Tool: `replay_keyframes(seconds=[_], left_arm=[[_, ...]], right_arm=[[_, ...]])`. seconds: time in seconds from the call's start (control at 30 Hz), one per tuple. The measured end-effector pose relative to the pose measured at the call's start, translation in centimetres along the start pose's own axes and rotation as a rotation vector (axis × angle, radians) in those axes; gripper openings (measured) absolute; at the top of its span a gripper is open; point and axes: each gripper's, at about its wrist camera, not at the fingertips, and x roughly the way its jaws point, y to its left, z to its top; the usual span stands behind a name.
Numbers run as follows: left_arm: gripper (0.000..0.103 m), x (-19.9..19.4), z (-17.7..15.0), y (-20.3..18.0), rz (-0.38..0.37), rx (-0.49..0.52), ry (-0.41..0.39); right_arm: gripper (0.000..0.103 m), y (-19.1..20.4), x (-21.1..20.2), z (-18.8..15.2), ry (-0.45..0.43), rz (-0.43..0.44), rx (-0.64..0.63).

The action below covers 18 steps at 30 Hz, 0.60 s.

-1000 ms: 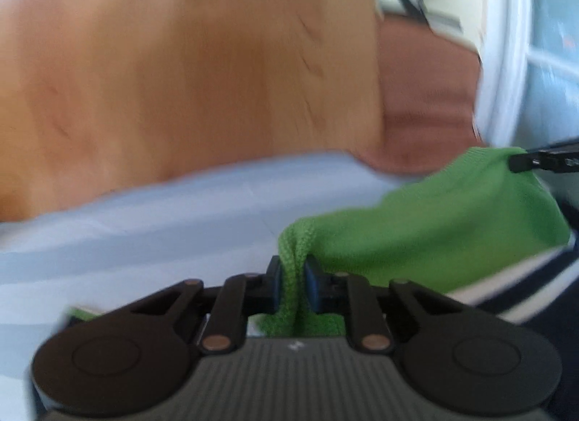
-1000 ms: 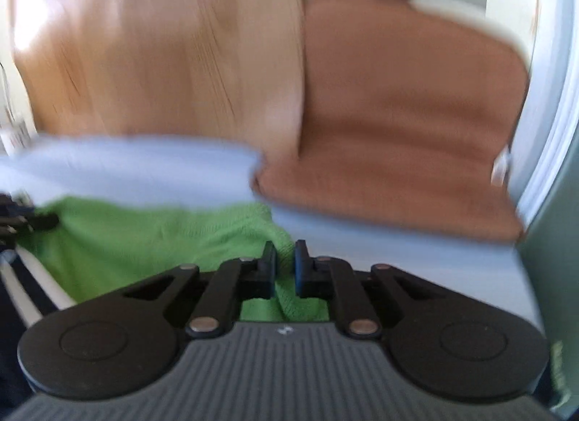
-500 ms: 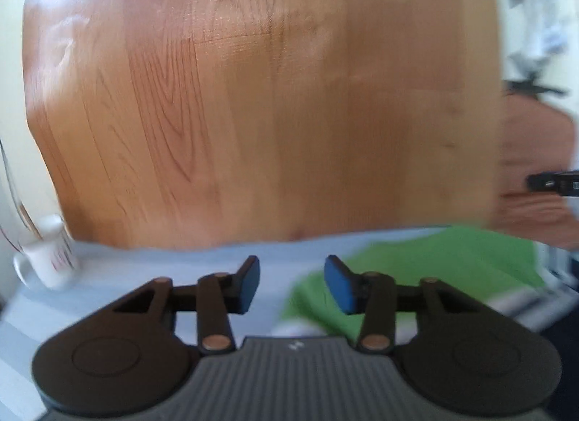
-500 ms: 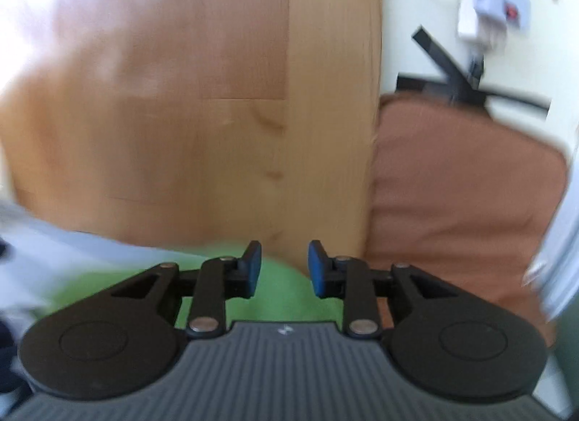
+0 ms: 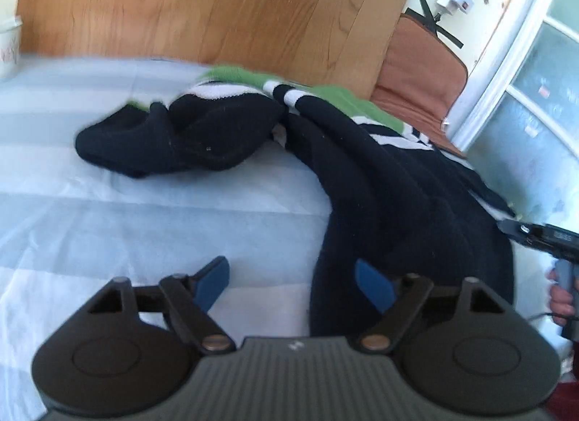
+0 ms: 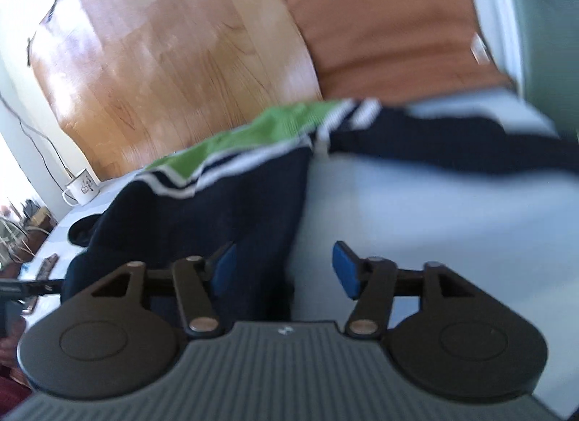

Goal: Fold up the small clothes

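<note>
A small dark navy sweater (image 5: 391,182) with white stripes and a green top part lies spread on the pale blue sheet (image 5: 108,218). One sleeve (image 5: 173,139) is bunched to the left in the left wrist view. My left gripper (image 5: 293,281) is open and empty, low over the sweater's near left edge. My right gripper (image 6: 284,269) is open and empty, over the sweater's (image 6: 202,204) near right edge. The other sleeve (image 6: 452,146) stretches right. The right gripper's tip also shows at the right edge of the left wrist view (image 5: 535,234).
A wooden headboard (image 5: 217,5) stands behind the sheet. A brown cushion (image 6: 391,23) lies at the back right. A white mug (image 6: 81,189) stands at the far left corner. A window frame (image 5: 506,41) is to the right.
Both grippers let go of the green part, opened wide and drew back toward the sweater's near hem. The sweater now lies flat with the green part at the far side.
</note>
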Motion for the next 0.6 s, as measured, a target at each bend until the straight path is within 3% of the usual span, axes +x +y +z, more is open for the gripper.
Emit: replay_keyframes(seconds=[0.03,0.1,0.13,0.2,0.23,0.27,0.3,0.33,0.37,0.5,0.6], left_arm=[[0.076,0.0,-0.1,-0.6,0.006,0.011,0.002],[0.056,0.3,-0.1,-1.2,-0.044,0.007,0.022],[0.053,0.5,-0.4,-1.7,-0.050,0.010,0.021],[0.025,0.9,-1.0,-3.1,-0.035,0.057,0.022],[0.018,1.0,-1.2,-3.6,-0.022,0.069,0.021],[0.013,0.7,-1.6,-3.9,-0.007,0.067,0.012],[0.009,0.5,-1.6,-3.8,-0.005,0.058,0.009],[0.009,-0.1,-1.6,-3.5,-0.006,0.040,-0.002],[0.008,-1.1,-1.4,-3.0,-0.007,0.018,-0.022],[0.006,-7.5,-0.4,-0.7,-0.039,-0.064,-0.134],[0.006,-12.6,-1.3,-0.5,-0.042,-0.049,-0.200]], right_arm=[[0.067,0.1,0.0,-0.6,0.018,0.016,0.010],[0.068,0.5,-0.2,-1.4,0.033,0.043,-0.009],[0.071,1.2,-0.2,-1.9,0.023,0.047,-0.042],[0.071,2.8,0.4,-2.7,0.019,0.056,-0.091],[0.070,3.6,0.9,-2.9,0.013,0.050,-0.106],[0.058,4.1,1.2,-3.0,0.016,0.051,-0.118],[0.046,4.6,1.6,-3.0,0.026,0.049,-0.123],[0.024,5.0,1.9,-2.7,0.041,0.050,-0.112],[0.020,5.2,2.0,-2.3,0.048,0.053,-0.088],[0.016,7.1,-1.5,0.9,-0.026,0.094,-0.104],[0.016,9.2,-5.3,3.1,-0.055,0.125,-0.186]])
